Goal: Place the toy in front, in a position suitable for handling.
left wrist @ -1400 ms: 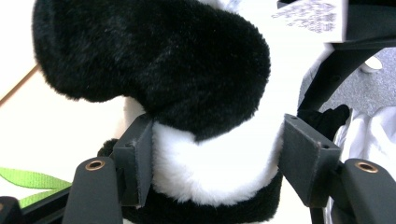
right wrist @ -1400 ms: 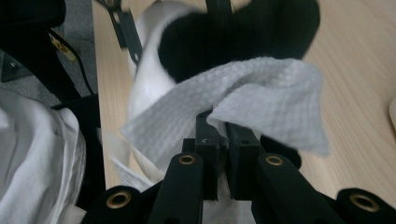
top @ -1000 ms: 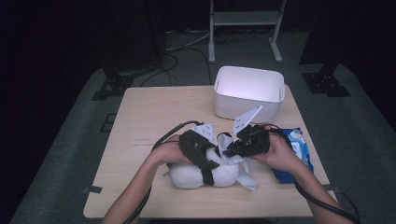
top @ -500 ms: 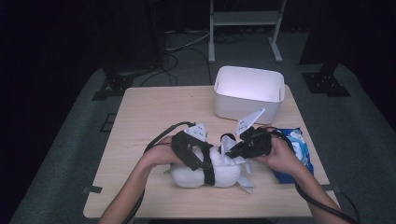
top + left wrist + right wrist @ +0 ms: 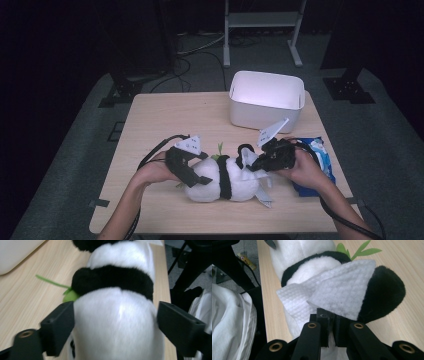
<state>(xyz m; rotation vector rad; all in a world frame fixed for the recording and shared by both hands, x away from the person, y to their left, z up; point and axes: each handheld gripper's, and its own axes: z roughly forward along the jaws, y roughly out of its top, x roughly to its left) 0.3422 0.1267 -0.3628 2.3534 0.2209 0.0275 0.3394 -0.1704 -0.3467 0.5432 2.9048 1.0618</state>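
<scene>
A black-and-white plush panda lies on its side near the front of the wooden table. My left gripper is open, and its two jaws straddle the white rear of the panda's body. My right gripper is at the panda's head, shut on a folded white wipe that rests against a black ear. In the high view a corner of the wipe hangs below the head. A green felt leaf sticks out from under the panda.
A white plastic bin stands at the back right of the table. A blue wipe packet lies under the right hand near the table's right edge. Dark stands and cables sit on the floor behind.
My left gripper has slid left along the panda, from its middle to its rear end. The right gripper and the panda have hardly moved.
</scene>
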